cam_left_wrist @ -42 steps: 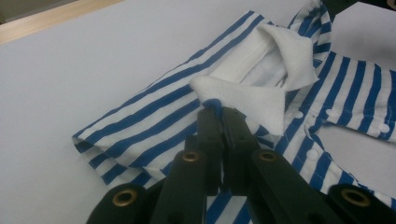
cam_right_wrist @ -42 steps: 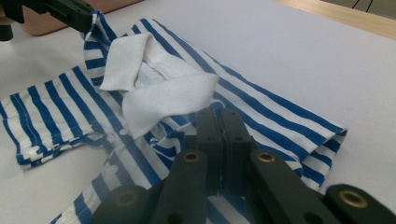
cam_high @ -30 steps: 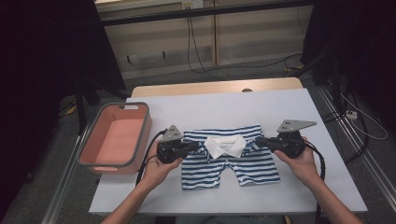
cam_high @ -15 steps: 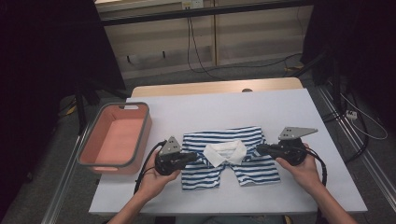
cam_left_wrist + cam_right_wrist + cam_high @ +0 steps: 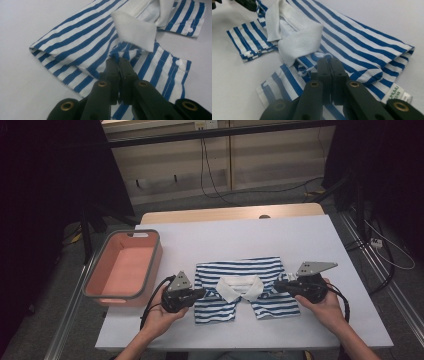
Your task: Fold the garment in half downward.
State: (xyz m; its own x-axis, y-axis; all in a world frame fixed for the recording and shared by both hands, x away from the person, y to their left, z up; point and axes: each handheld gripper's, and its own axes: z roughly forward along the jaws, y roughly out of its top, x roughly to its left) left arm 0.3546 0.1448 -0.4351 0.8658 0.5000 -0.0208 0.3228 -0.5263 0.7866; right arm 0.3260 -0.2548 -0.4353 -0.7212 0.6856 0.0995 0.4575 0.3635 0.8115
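A blue-and-white striped shirt [image 5: 250, 268] with a white collar [image 5: 243, 288] lies folded on the white table [image 5: 240, 232], collar toward the near edge. My left gripper [image 5: 202, 293] is at the shirt's left side, jaws shut, pinching a puckered bit of striped fabric [image 5: 123, 51] just below the collar point [image 5: 136, 32]. My right gripper [image 5: 276, 286] is at the shirt's right side, jaws shut on bunched striped cloth [image 5: 312, 62] beside the collar [image 5: 298, 41]. A size label [image 5: 398, 96] shows at the shirt's edge.
A pink basket [image 5: 99, 292] with a grey rim stands at the table's left edge. Bare tabletop lies behind the shirt and to its right. Cables trail from both grippers over the near edge. The floor beyond holds wires and dark stands.
My left gripper has drawn toward the near edge and slightly left, still pinching the shirt. The right gripper has barely shifted.
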